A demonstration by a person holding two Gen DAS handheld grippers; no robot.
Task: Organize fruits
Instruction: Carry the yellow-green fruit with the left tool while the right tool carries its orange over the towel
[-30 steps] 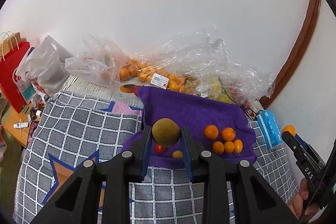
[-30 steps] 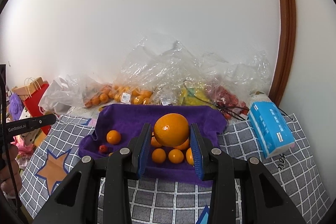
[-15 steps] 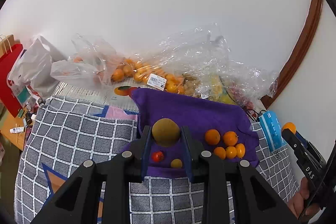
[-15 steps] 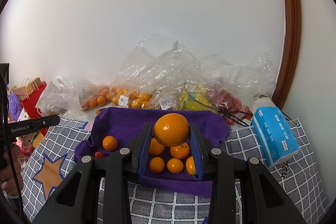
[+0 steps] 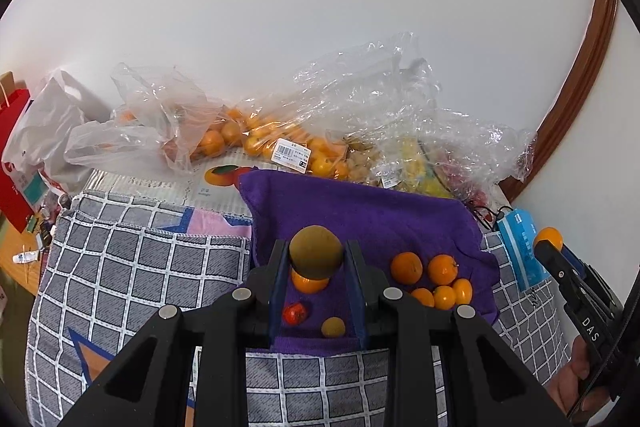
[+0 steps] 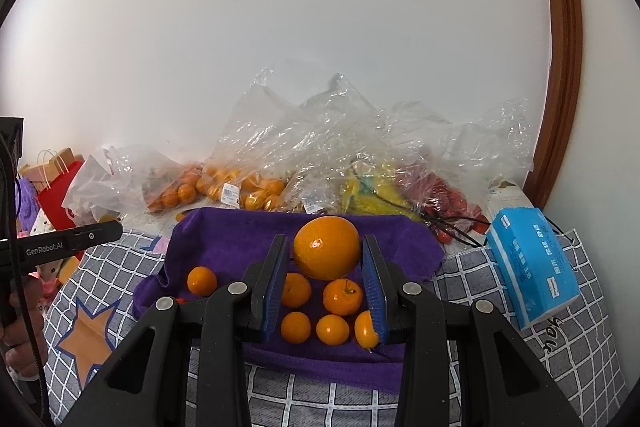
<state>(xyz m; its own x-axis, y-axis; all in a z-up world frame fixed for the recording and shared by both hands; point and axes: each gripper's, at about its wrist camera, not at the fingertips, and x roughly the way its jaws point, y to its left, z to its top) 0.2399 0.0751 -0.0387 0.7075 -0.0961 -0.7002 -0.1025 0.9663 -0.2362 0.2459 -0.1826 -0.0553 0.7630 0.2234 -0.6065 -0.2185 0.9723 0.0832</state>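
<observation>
My left gripper (image 5: 316,255) is shut on a brown-green round fruit (image 5: 316,251) and holds it above the purple towel (image 5: 360,215). On the towel lie a small orange (image 5: 309,283), a red fruit (image 5: 295,313), a small yellow fruit (image 5: 333,327) and a cluster of small oranges (image 5: 434,279). My right gripper (image 6: 326,255) is shut on a large orange (image 6: 326,247), held above the small oranges (image 6: 342,297) on the towel (image 6: 240,235). A lone small orange (image 6: 202,281) lies at the towel's left.
Clear plastic bags of oranges and other fruit (image 5: 280,143) line the wall behind the towel. A blue tissue pack (image 6: 532,267) lies at the right on the grey checked cloth (image 5: 140,267). A red paper bag (image 5: 16,155) and a white bag stand at the left.
Both grippers have drawn back and risen a little over the towel, each still holding its fruit. More of the towel and its small oranges shows beneath them.
</observation>
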